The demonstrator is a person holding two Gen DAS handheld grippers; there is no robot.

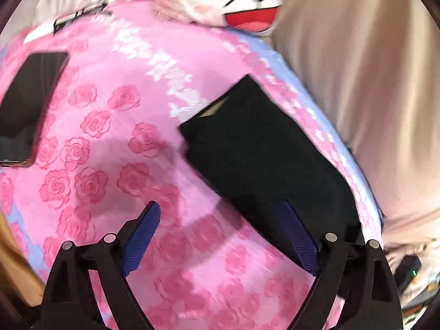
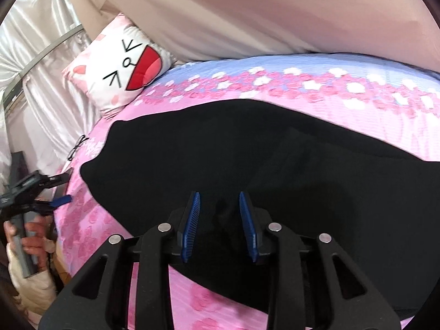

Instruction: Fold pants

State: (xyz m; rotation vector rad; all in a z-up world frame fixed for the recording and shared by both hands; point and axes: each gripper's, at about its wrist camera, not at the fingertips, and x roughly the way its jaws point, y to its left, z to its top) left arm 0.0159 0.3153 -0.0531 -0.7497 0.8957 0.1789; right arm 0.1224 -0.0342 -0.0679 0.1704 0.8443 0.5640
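Observation:
The black pants [image 1: 264,148] lie folded flat on the pink rose-print bed cover [image 1: 104,143]; they fill the middle of the right wrist view [image 2: 247,148]. My left gripper [image 1: 220,211] is open and empty above the cover, its right finger over the pants' near end. My right gripper [image 2: 219,200] is open, its jaws partly apart, hovering just over the pants' near edge and holding nothing. The left gripper also shows at the far left of the right wrist view [image 2: 64,188], off the pants' edge.
A cat-face cushion [image 2: 123,74] lies at the head of the bed. A dark phone [image 1: 30,101] and glasses [image 2: 77,147] lie on the cover to the left. A beige curtain [image 1: 371,82] hangs along the far side, white satin drapes [image 2: 41,55] behind.

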